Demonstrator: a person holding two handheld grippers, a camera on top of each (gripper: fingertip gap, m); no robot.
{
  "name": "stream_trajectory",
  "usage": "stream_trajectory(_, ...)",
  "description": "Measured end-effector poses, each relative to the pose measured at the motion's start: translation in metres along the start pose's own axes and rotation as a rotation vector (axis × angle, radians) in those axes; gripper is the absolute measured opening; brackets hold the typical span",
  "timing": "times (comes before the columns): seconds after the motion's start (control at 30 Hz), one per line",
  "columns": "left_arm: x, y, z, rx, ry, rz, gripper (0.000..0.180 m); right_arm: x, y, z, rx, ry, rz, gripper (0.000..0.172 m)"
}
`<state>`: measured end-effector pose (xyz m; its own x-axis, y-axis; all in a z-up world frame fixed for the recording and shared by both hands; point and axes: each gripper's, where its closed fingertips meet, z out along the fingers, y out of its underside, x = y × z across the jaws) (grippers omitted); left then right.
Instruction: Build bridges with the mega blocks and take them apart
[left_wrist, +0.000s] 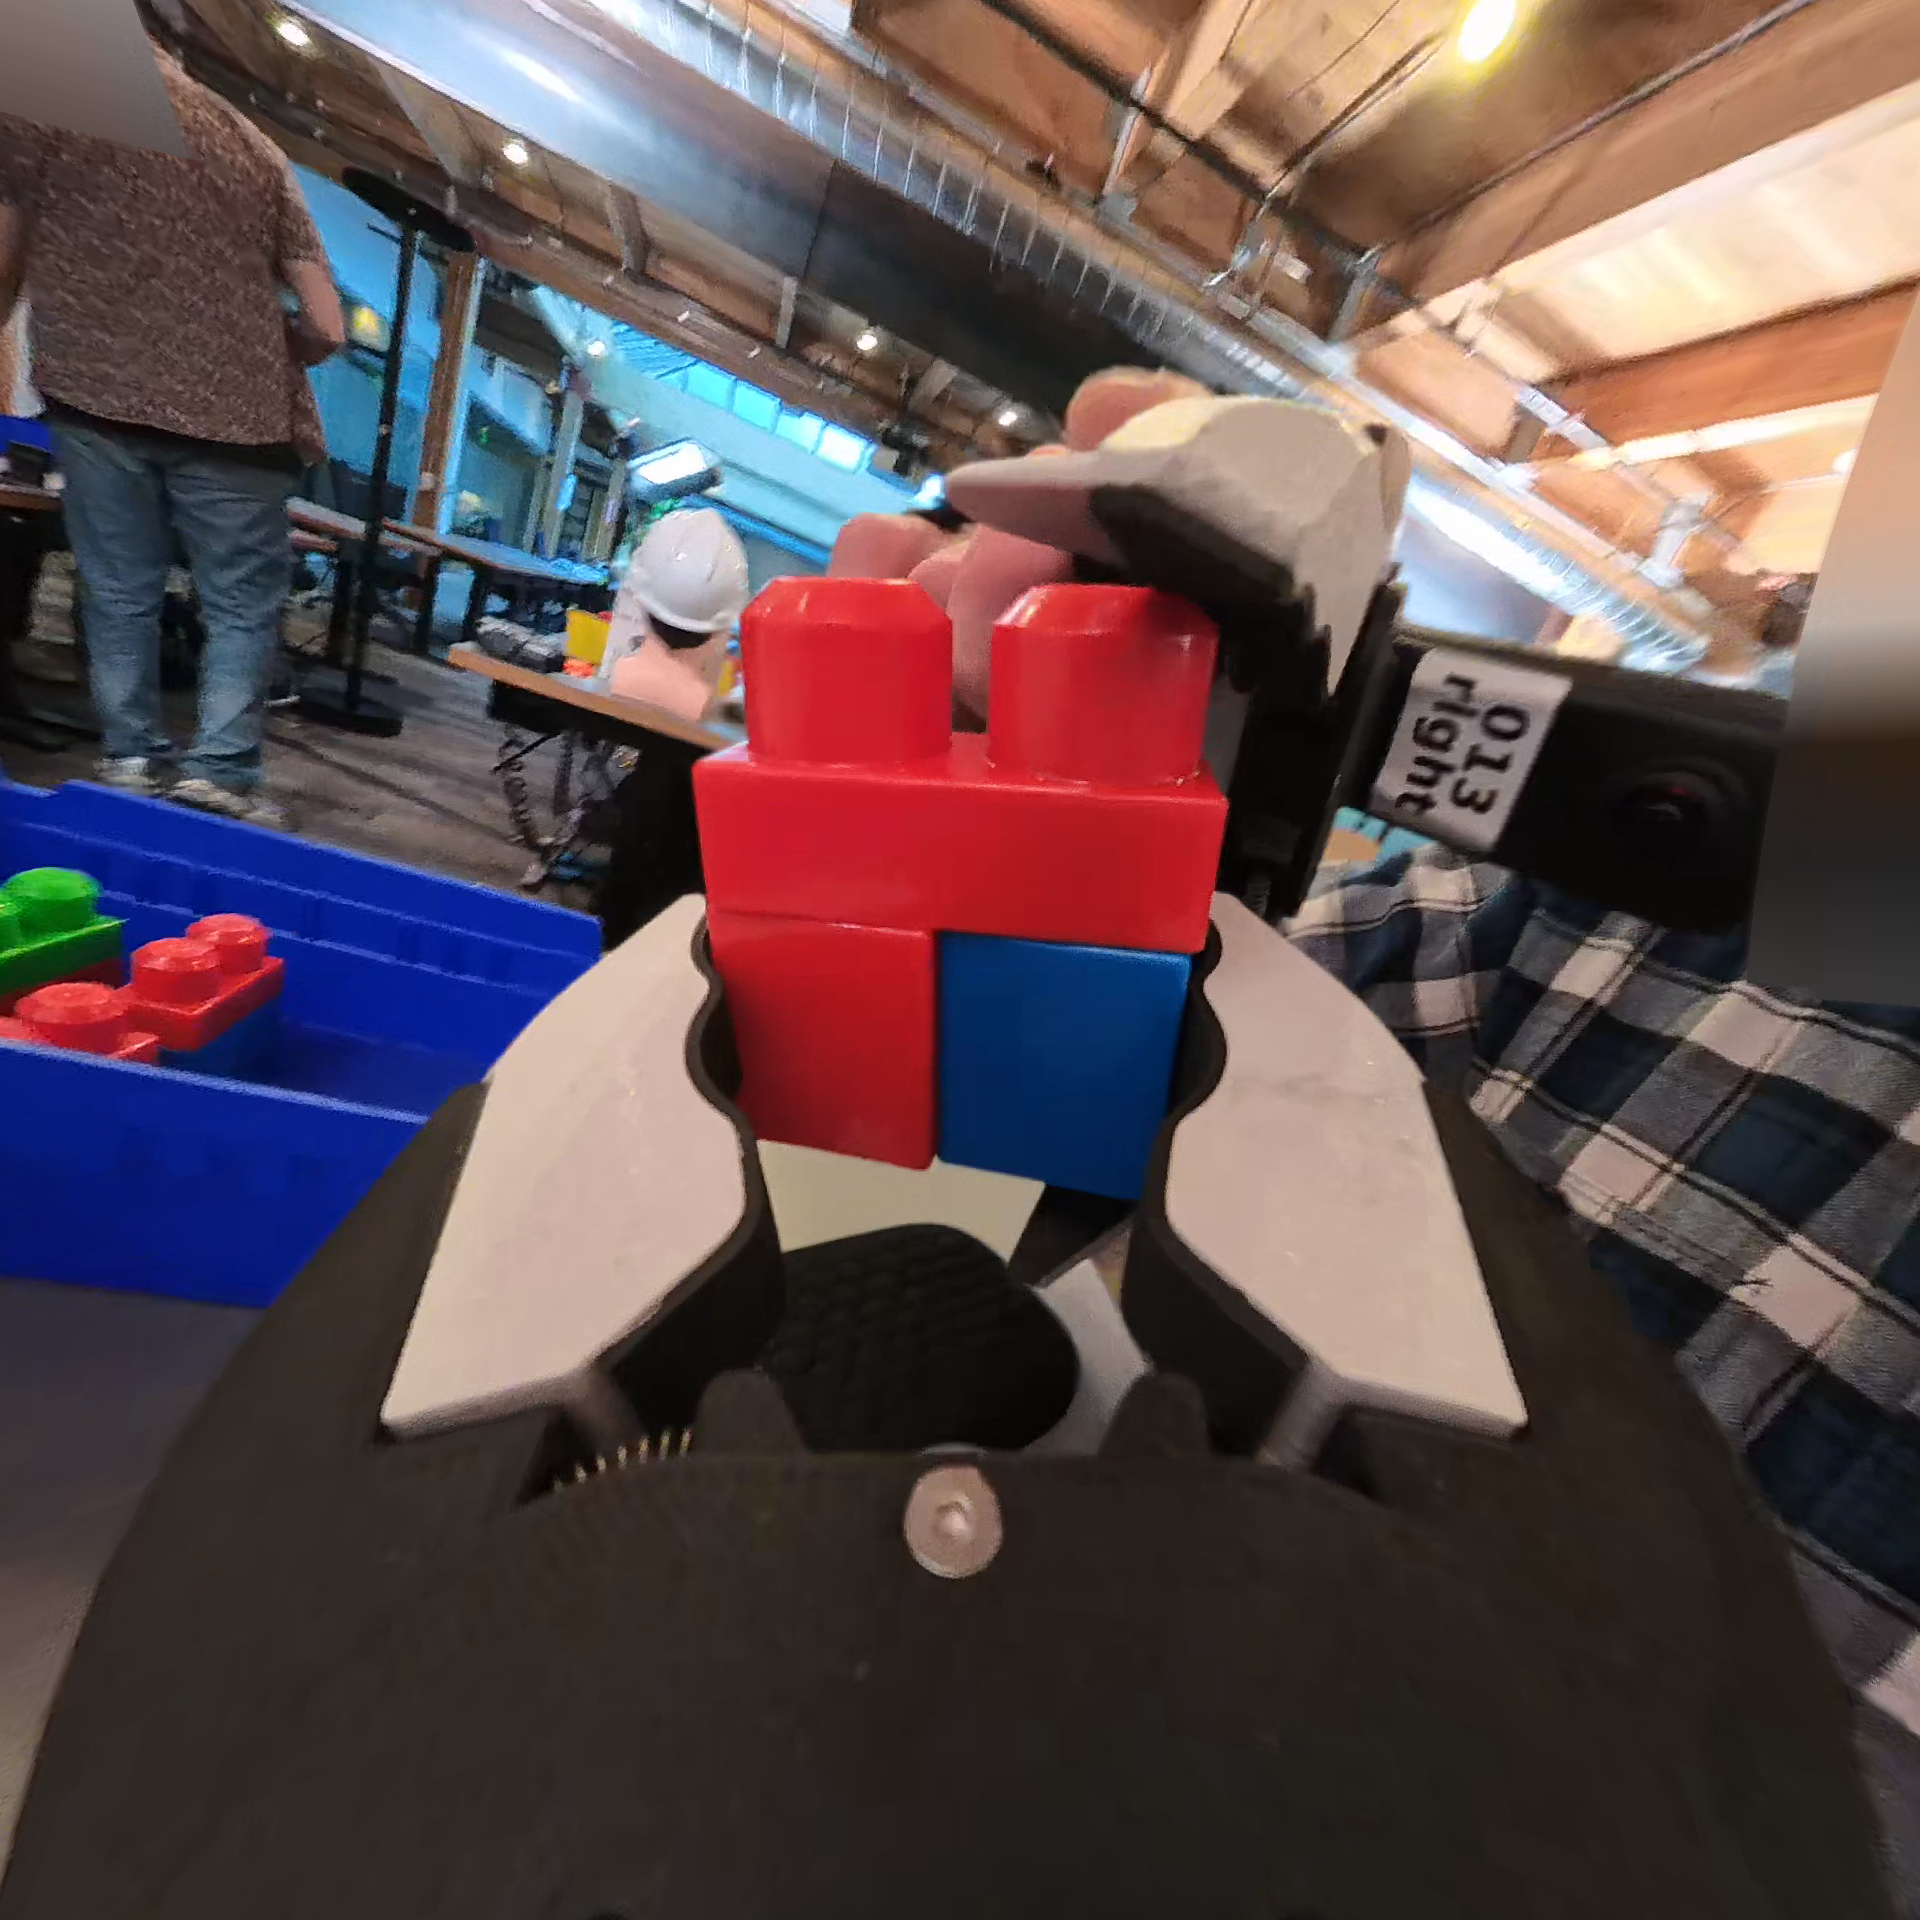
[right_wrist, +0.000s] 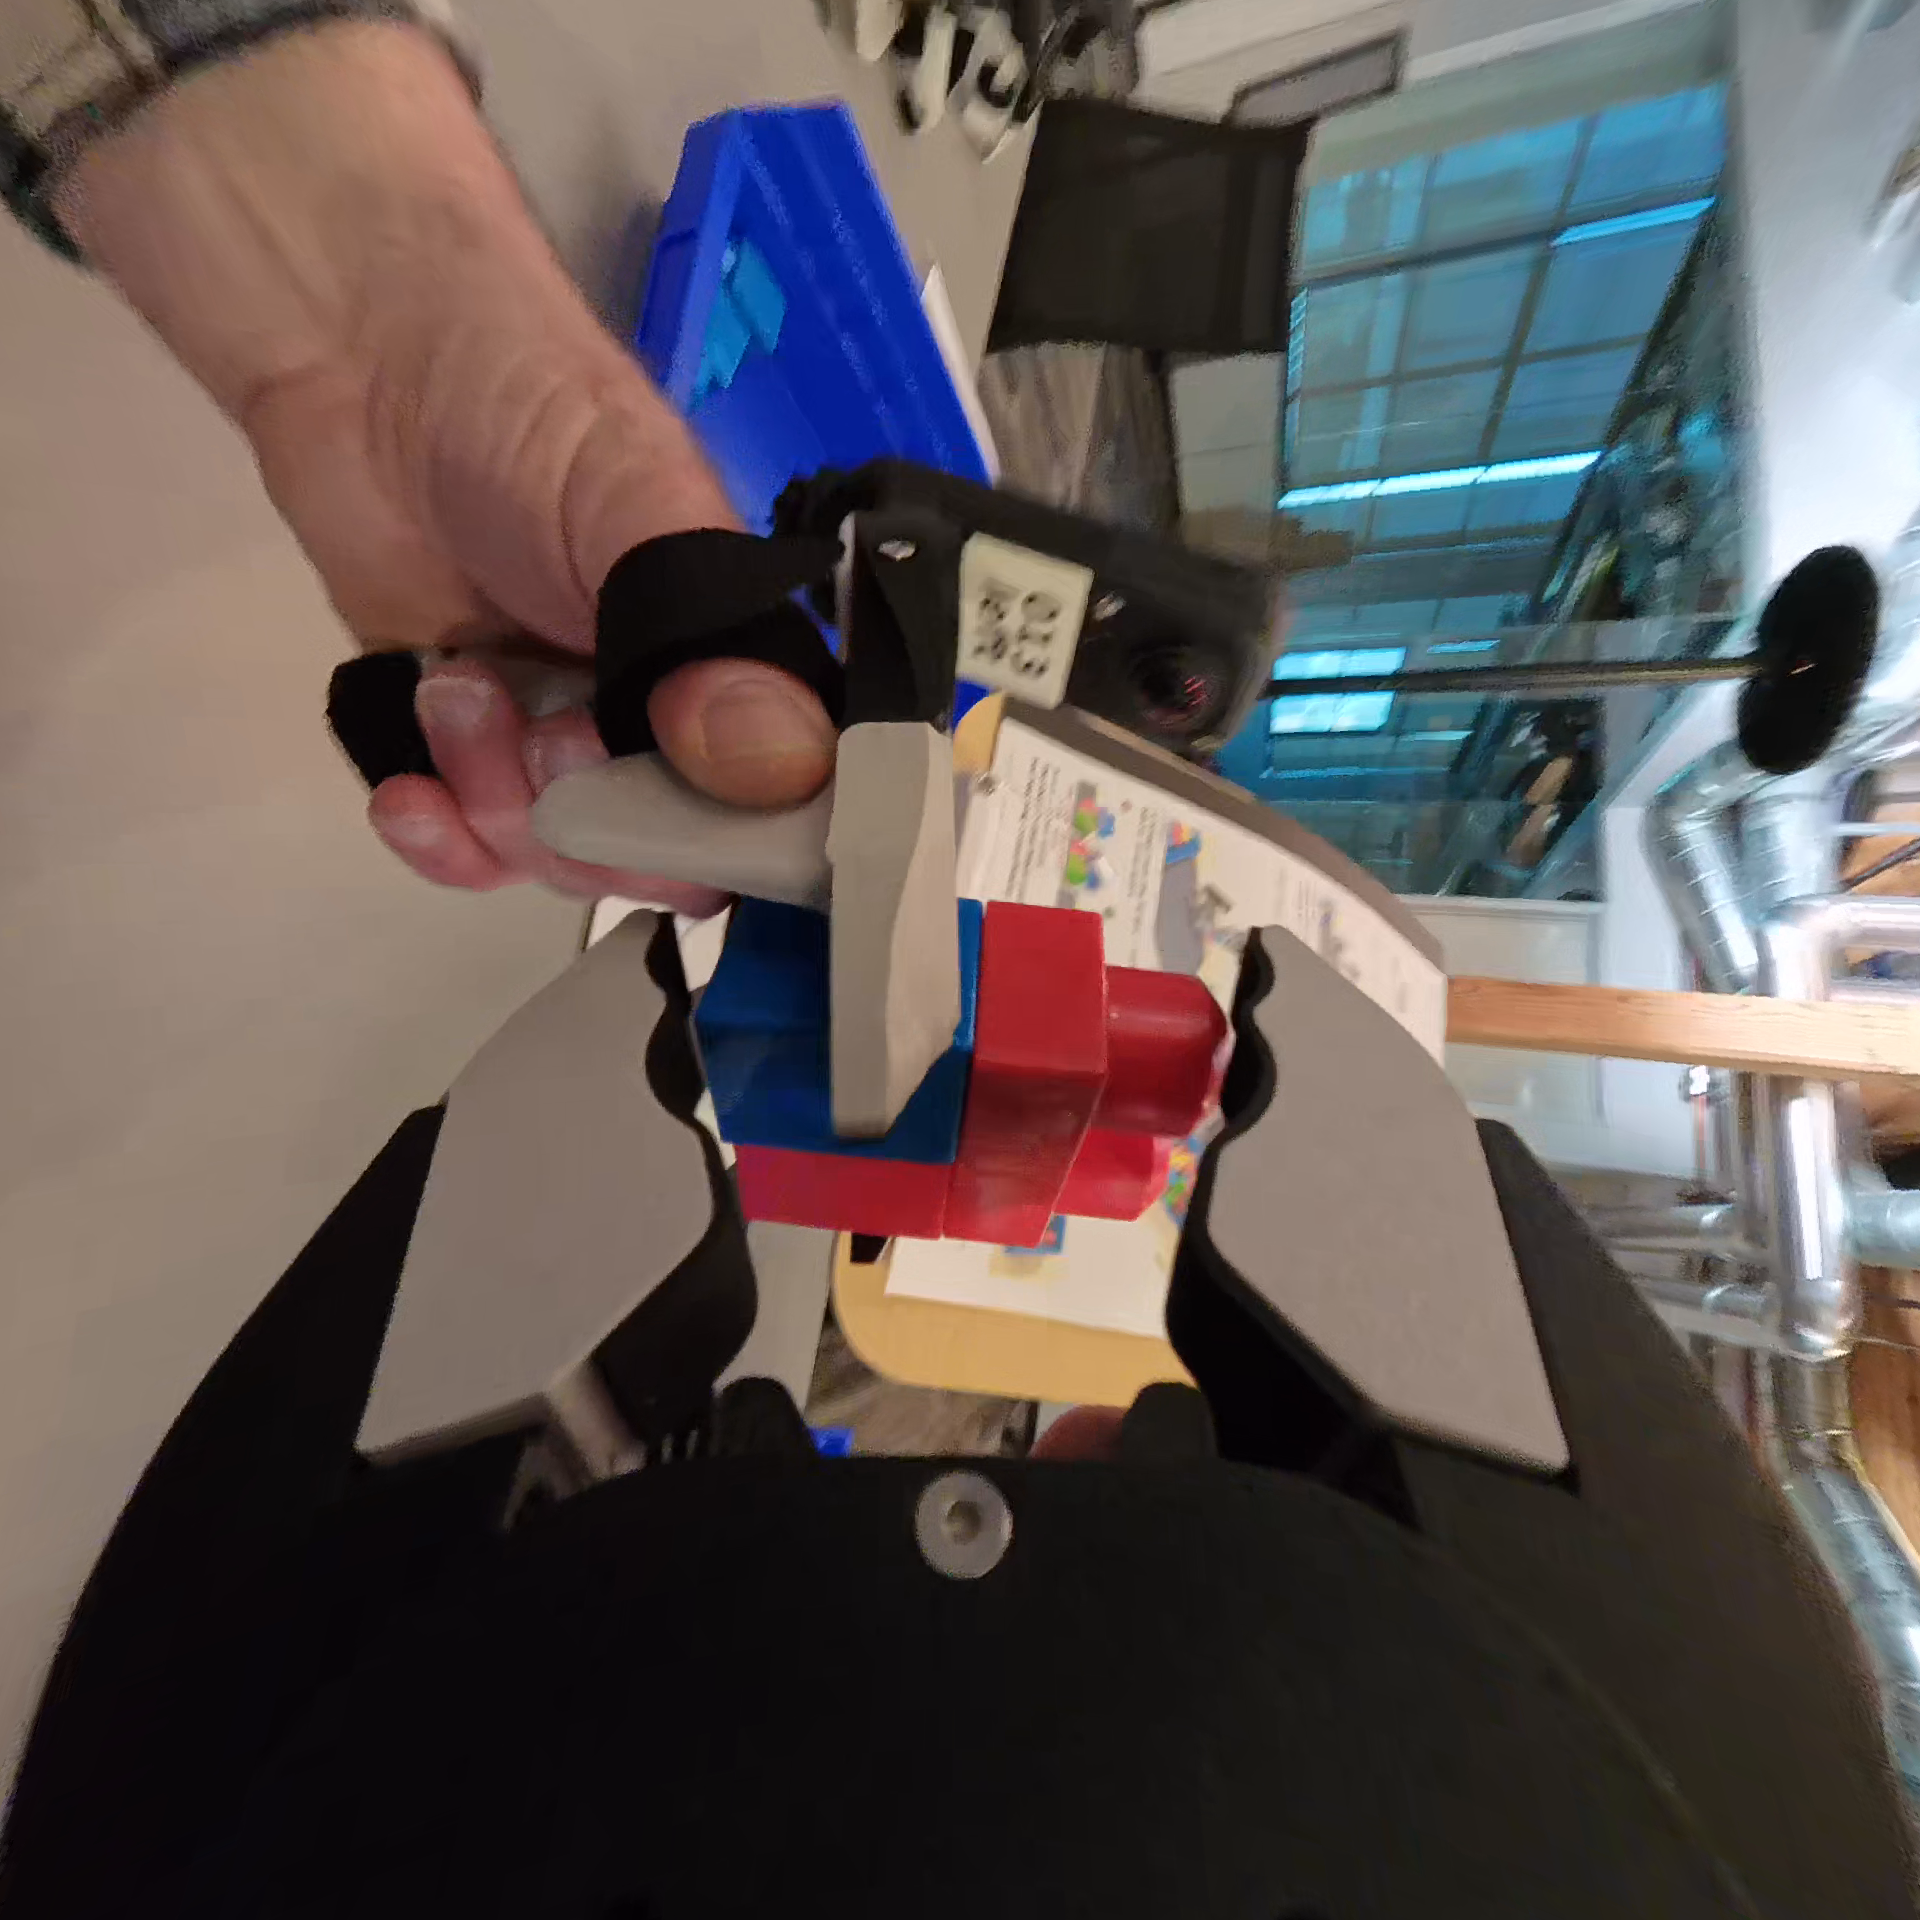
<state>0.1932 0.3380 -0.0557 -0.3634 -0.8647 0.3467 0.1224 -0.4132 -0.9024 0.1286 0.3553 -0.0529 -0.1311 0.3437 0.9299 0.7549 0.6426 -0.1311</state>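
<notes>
Workshop interior, timber ceiling. Left gripper (left_wrist: 961, 1039): pads pressed on red (left_wrist: 831, 1039) and blue (left_wrist: 1060, 1060) blocks under red bridge block (left_wrist: 961, 852). Right gripper (right_wrist: 961, 1039): spanned same stack lengthwise, contact unclear. Blue bin (left_wrist: 312, 1122) leftward, holding blocks.

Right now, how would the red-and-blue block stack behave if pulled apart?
The block stack looks rigid and light: moulded plastic. Glossy faces may slip, though the left gripper clamps both lower blocks. Only the top red block joins them, so pulling it probably frees them.

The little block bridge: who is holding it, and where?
The left gripper squeezes the block bridge by its two bottom blocks, red and blue. The right gripper surrounds it; grip unclear.
</notes>
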Motion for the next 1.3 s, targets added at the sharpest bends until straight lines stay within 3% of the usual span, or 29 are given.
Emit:
stream_trajectory(0.03, 0.005, -0.003, -0.001, 0.035, 0.057, -0.03, 0.081, 0.006, -0.004, -0.003, 0.03, 0.045, 0.004, 0.117)
stream_trajectory(0.07, 0.011, -0.009, -0.005, 0.087, 0.124, -0.065, 0.081, 0.01, -0.005, -0.005, 0.041, 0.06, 0.035, 0.122)
stream_trajectory(0.17, 0.027, -0.018, -0.017, 0.174, 0.288, -0.107, 0.081, 0.007, 0.004, -0.009, 0.054, 0.006, 0.147, 0.121)
stream_trajectory(0.37, 0.058, -0.004, -0.008, 0.115, 0.493, -0.127, 0.081, -0.003, 0.0, -0.006, 0.109, -0.074, 0.178, 0.102)
stream_trajectory(0.6, 0.059, 0.005, -0.003, 0.108, 0.529, -0.135, 0.081, -0.015, 0.006, -0.01, 0.047, -0.183, 0.172, 0.1)
stream_trajectory(0.77, 0.048, 0.008, 0.002, 0.104, 0.426, -0.102, 0.081, -0.015, 0.017, -0.008, 0.038, -0.162, 0.187, 0.101)
stream_trajectory(0.83, 0.037, 0.007, 0.006, 0.075, 0.296, -0.029, 0.081, -0.01, 0.028, -0.008, 0.001, -0.116, 0.219, 0.129)
stream_trajectory(0.87, 0.032, 0.006, 0.005, 0.053, 0.232, 0.009, 0.081, -0.009, 0.034, -0.011, -0.02, -0.108, 0.234, 0.128)
stream_trajectory(0.97, 0.019, -0.007, -0.005, 0.044, 0.054, 0.144, 0.081, -0.007, 0.033, -0.025, 0.062, -0.135, 0.415, 0.095)
stream_trajectory(1.03, 0.022, -0.014, -0.011, 0.044, 0.034, 0.208, 0.081, -0.001, 0.03, -0.03, 0.139, -0.124, 0.607, 0.075)
stream_trajectory(1.2, 0.025, -0.026, -0.013, 0.084, -0.025, 0.326, 0.082, -0.005, 0.012, -0.027, 0.282, -0.162, 0.964, 0.081)
stream_trajectory(1.3, 0.031, -0.027, -0.01, 0.105, -0.011, 0.368, 0.082, -0.008, 0.012, -0.024, 0.262, -0.147, 0.997, 0.079)
